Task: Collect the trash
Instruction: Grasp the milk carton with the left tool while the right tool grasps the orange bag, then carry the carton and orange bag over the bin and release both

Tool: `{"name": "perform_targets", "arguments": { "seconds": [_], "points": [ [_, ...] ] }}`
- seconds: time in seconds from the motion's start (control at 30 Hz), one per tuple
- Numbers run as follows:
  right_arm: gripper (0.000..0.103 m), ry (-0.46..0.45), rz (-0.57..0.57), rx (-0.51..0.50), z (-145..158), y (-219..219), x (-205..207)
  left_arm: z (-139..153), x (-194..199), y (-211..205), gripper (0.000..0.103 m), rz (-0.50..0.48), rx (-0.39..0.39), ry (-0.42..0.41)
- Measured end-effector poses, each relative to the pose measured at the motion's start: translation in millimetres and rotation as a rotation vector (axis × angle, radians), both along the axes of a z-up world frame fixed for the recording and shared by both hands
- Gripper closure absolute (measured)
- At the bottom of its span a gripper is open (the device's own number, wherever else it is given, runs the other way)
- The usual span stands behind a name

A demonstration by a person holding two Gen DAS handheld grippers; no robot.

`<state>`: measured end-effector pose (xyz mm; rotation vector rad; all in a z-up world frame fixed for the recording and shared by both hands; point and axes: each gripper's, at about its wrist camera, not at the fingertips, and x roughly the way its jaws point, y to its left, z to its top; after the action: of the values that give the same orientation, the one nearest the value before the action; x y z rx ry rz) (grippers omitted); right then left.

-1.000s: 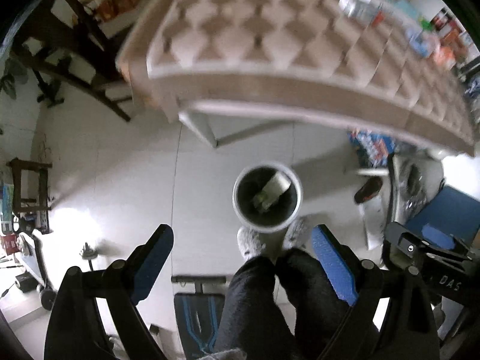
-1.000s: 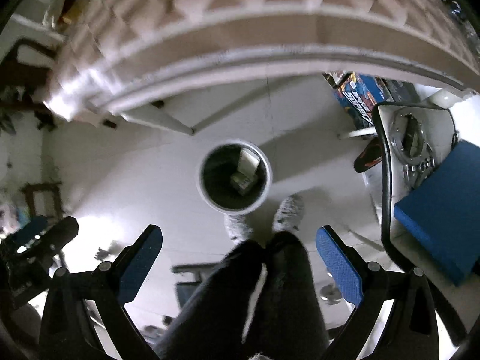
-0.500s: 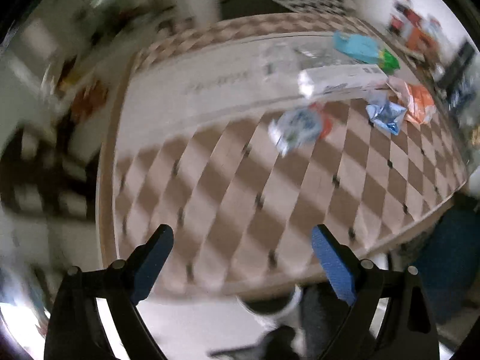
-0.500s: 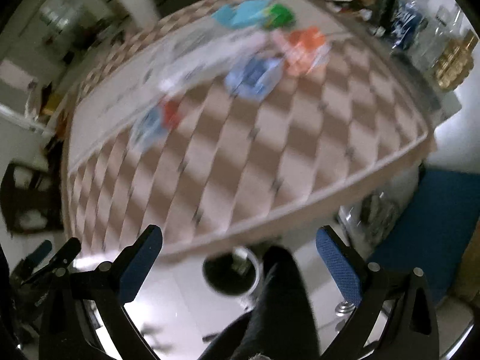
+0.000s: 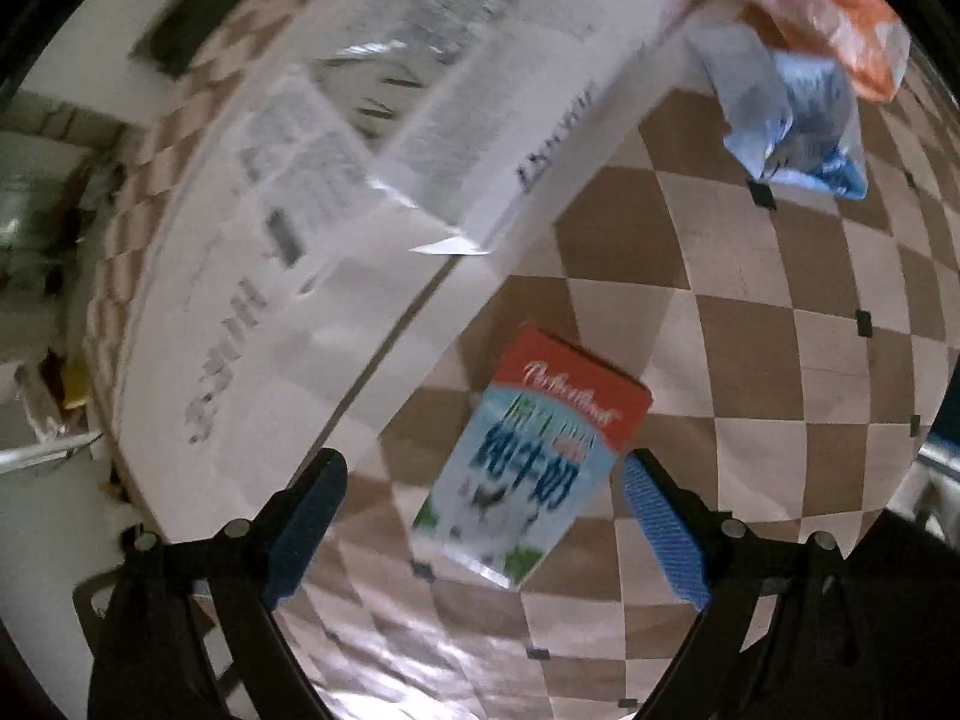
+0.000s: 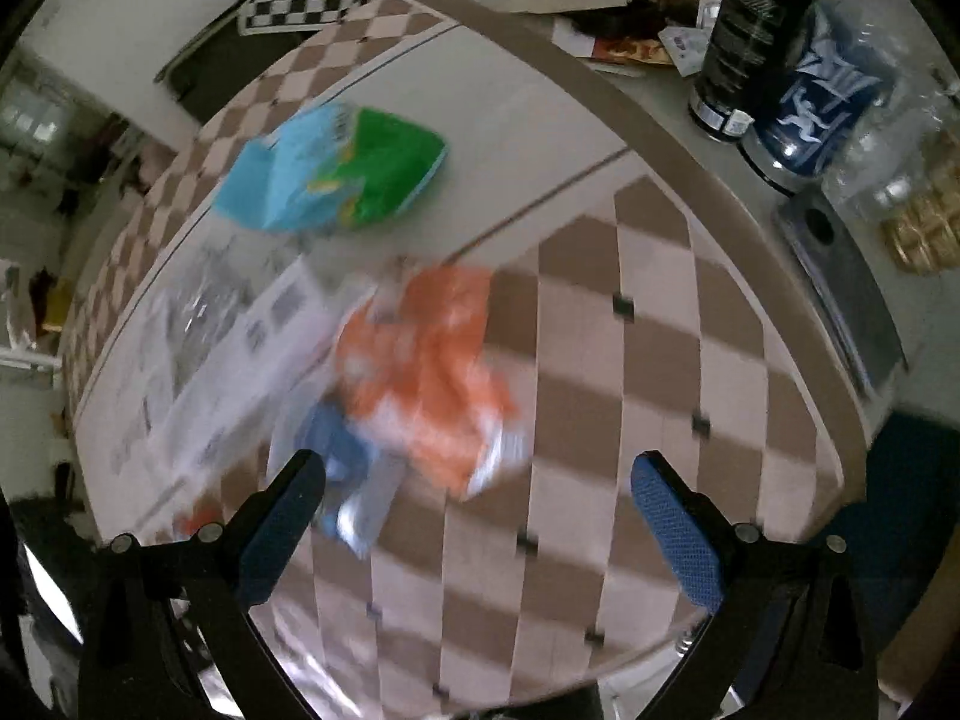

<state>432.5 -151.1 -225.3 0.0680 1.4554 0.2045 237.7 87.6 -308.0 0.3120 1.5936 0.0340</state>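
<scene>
Left claw (image 5: pixel 483 525) hangs over the checkered tabletop (image 5: pixel 750 330), jaws closing w/ the milk carton (image 5: pixel 534 462) lying flat between them (pads not touching yet). Right claw (image 6: pixel 477 525) is wide, closing slightly, empty, above the blurred orange wrapper (image 6: pixel 432 372); blue-green packet (image 6: pixel 336 171) lies farther back.

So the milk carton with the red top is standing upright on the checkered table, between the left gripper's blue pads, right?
Not quite: the milk carton is lying flat on the checkered table, not standing upright. It does lie between the blue pads of the left gripper, whose jaws are closing but not yet touching it. The left wrist view shows this.
</scene>
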Motion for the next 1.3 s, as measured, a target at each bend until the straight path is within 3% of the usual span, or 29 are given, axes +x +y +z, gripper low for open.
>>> {"name": "perform_targets", "arguments": {
  "seconds": [0.03, 0.07, 0.13, 0.17, 0.2, 0.27, 0.37, 0.53, 0.7, 0.83, 0.97, 1.07, 1.13, 1.3],
  "points": [
    [0.010, 0.014, -0.010, 0.006, -6.2, 0.0, 11.2, -3.9, 2.7, -0.7, 0.031, -0.005, -0.010, 0.012],
    [0.017, 0.026, -0.016, 0.010, -12.0, 0.1, 20.6, -8.3, 6.2, -1.6, 0.047, -0.002, -0.029, 0.028],
    [0.028, 0.044, -0.014, 0.004, -23.9, 2.5, 31.5, -9.1, 9.2, -2.8, 0.047, -0.001, -0.034, 0.033],
    [0.041, 0.062, -0.011, 0.005, -31.8, 4.3, 37.8, -7.9, 8.1, -2.7, 0.048, 0.001, -0.038, 0.029],
    [0.063, 0.078, -0.006, 0.009, -37.6, 4.9, 38.3, -5.9, 8.7, -1.9, 0.048, 0.006, -0.043, 0.020],
    [0.081, 0.096, -0.007, 0.041, -43.7, 5.9, 40.0, -1.1, 9.0, 1.9, 0.048, 0.035, -0.041, 0.000],
    [0.095, 0.050, -0.004, 0.052, -32.7, 6.1, 31.7, 15.3, 1.0, 9.1, 0.049, 0.108, -0.035, -0.050],
    [0.097, -0.029, 0.010, 0.081, 0.5, 8.6, 10.0, 48.2, -16.2, 26.9, 0.049, 0.317, -0.027, -0.130],
    [0.098, -0.090, 0.038, 0.130, 36.7, 11.7, -26.0, 89.7, -65.6, 32.0, 0.049, 0.486, -0.036, -0.248],
    [0.098, -0.130, 0.090, 0.167, 63.8, 17.2, -79.2, 117.4, -127.8, 12.2, 0.049, 0.558, -0.044, -0.335],
    [0.098, -0.144, 0.149, 0.220, 86.3, 24.5, -160.0, 132.9, -197.0, 3.8, 0.049, 0.630, -0.090, -0.408],
    [0.098, -0.138, 0.187, 0.244, 93.8, 26.7, -224.4, 134.9, -243.3, -5.4, 0.049, 0.660, -0.132, -0.433],
    [0.098, -0.121, 0.204, 0.246, 94.0, 25.9, -266.2, 129.3, -273.7, -14.7, 0.049, 0.671, -0.159, -0.407],
    [0.098, -0.011, 0.245, 0.222, 65.4, 15.7, -359.3, 82.0, -347.3, -28.5, 0.049, 0.786, -0.306, -0.305]
  ]
}}
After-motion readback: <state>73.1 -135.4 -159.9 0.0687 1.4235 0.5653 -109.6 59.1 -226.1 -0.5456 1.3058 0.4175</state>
